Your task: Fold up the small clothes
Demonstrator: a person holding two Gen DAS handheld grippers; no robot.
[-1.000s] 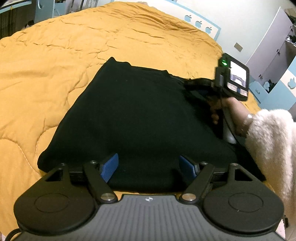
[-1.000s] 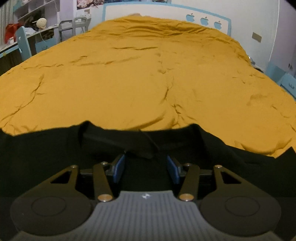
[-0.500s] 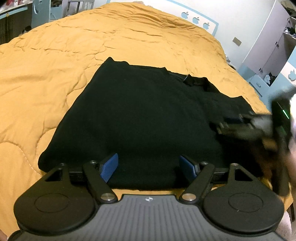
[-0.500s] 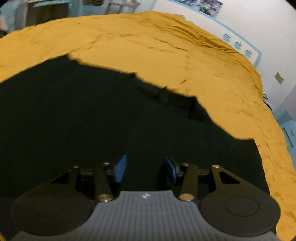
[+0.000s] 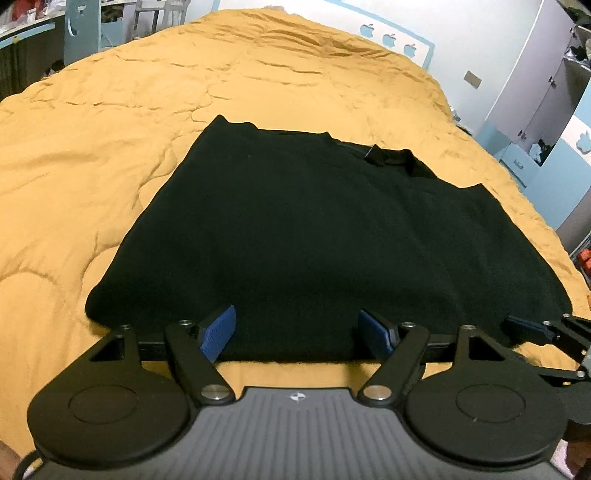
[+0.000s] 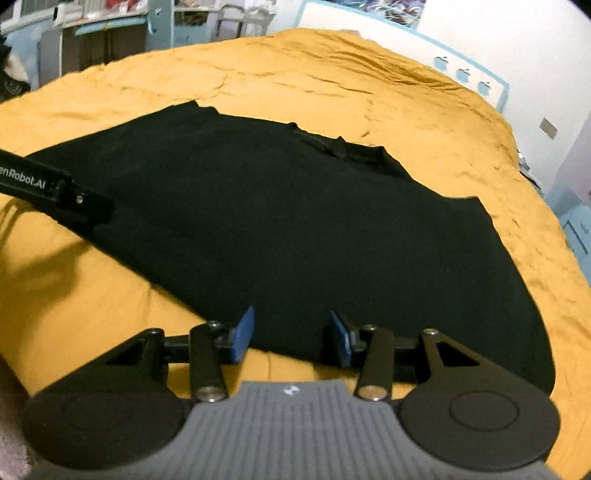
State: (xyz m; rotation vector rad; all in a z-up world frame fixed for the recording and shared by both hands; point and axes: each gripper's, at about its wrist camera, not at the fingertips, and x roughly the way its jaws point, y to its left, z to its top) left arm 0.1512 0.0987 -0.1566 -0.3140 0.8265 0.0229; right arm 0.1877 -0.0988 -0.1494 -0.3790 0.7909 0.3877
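A black garment (image 5: 314, 229) lies flat on the orange quilt (image 5: 110, 129), its collar at the far edge (image 5: 388, 157). My left gripper (image 5: 297, 332) is open and empty, its blue pads over the garment's near edge. My right gripper (image 6: 291, 334) is open and empty at the near right part of the garment (image 6: 295, 229). The right gripper's fingertips also show at the right edge of the left wrist view (image 5: 535, 328). The left gripper's finger shows at the left of the right wrist view (image 6: 55, 192).
The quilt (image 6: 369, 85) covers a large bed. A white and blue wall with apple marks (image 5: 388, 37) lies beyond it. Blue cabinets (image 5: 535, 155) stand at the right, and a desk and chairs (image 5: 110, 22) at the far left.
My right gripper has left the collar and swung back to the garment's near right edge, still open. My left gripper has stayed open at the near edge.
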